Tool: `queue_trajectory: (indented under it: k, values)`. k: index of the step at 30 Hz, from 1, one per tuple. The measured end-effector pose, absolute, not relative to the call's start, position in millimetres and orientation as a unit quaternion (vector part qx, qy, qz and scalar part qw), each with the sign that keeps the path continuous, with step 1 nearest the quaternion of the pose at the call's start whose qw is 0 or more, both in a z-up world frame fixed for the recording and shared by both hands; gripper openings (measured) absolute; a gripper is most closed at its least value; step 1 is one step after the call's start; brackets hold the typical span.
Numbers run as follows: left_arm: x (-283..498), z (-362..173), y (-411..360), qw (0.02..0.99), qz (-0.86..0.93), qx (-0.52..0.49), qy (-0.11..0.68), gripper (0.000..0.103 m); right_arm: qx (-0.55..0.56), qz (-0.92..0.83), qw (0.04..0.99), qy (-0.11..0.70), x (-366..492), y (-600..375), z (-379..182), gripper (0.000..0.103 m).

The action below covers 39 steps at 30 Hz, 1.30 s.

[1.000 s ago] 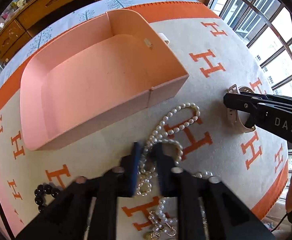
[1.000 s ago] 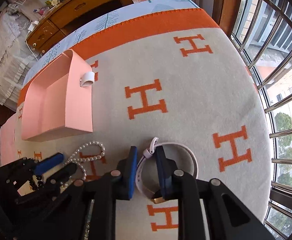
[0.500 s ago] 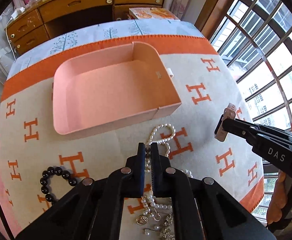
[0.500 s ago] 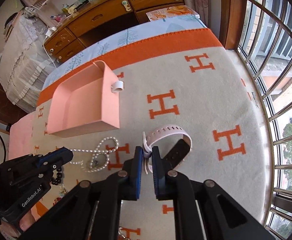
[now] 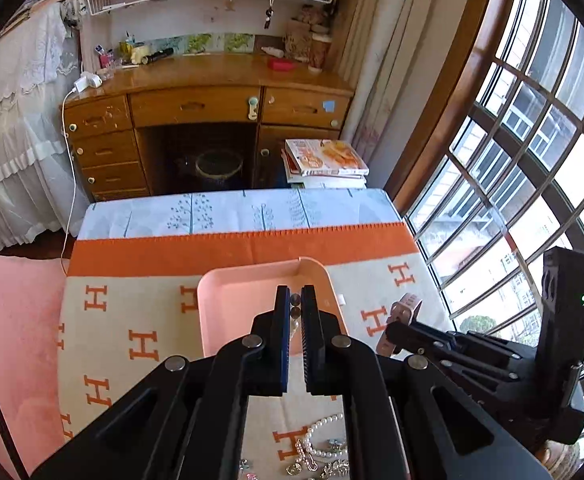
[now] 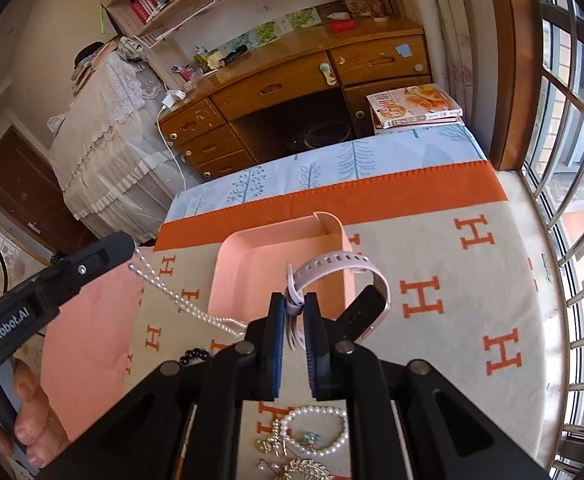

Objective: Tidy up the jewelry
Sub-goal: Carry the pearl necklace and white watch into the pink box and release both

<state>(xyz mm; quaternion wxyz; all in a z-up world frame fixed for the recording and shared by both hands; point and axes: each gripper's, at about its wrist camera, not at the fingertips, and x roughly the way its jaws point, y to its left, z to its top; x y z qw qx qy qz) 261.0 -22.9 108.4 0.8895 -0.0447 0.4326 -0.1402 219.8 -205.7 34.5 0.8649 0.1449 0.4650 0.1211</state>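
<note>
My left gripper (image 5: pixel 296 304) is shut on a pearl necklace (image 5: pixel 295 306) and holds it raised before the pink tray (image 5: pixel 235 300). In the right wrist view the necklace (image 6: pixel 179 300) hangs down from the left gripper (image 6: pixel 127 246) in a long strand. My right gripper (image 6: pixel 294 308) is shut on the strap of a pale pink watch (image 6: pixel 332 268), lifted above the pink tray (image 6: pixel 259 268). The watch (image 5: pixel 406 304) also shows in the left wrist view at the right gripper's tip.
More jewelry lies on the H-patterned blanket (image 6: pixel 452 280) near me: a pearl bracelet (image 6: pixel 316 428), small charms (image 5: pixel 316 460) and a black bead bracelet (image 6: pixel 195 356). A wooden desk (image 5: pixel 211 120), a stack of books (image 5: pixel 328 160) and barred windows (image 5: pixel 532 160) lie beyond.
Both grippers have risen well above the blanket with their items. The necklace now hangs in the air and the watch is lifted over the tray.
</note>
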Motion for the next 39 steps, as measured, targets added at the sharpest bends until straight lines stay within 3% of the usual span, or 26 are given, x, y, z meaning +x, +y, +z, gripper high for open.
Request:
queue_trajectory:
  k: [10, 21, 25, 28, 30, 32, 39]
  values:
    - [278.5, 128.4, -8.9, 0.898, -0.133, -0.059, 0.414, 0.003, 0.146, 0.15, 0.849, 0.486, 256.8, -176.5, 3.8, 0.009]
    - [312.4, 29.9, -14.9, 0.87, -0.106, -0.029, 0.48, 0.004, 0.144, 0.145, 0.832, 0.516, 285.1, -169.2, -38.6, 0.01]
    - [312.2, -2.4, -9.9, 0.861, -0.086, -0.009, 0.501, 0.019, 0.127, 0.14, 0.828, 0.527, 290.8, -163.3, -48.7, 0.013]
    - [304.8, -11.2, -1.8, 0.862, -0.077, -0.002, 0.501, 0.036, 0.119, 0.141, 0.824, 0.535, 293.2, -160.1, -53.7, 0.015]
    - [296.6, -11.0, 5.9, 0.869, -0.067, 0.003, 0.49, 0.056, 0.126, 0.148, 0.822, 0.535, 291.9, -160.0, -54.7, 0.016]
    - [288.2, -9.4, 13.7, 0.877, -0.057, 0.009, 0.477, 0.064, 0.131, 0.153, 0.822, 0.533, 287.8, -160.3, -53.9, 0.016]
    - [253.4, -4.5, 43.5, 0.889, -0.033, 0.008, 0.457, 0.064, 0.134, 0.167, 0.826, 0.521, 257.6, -163.4, -49.4, 0.016]
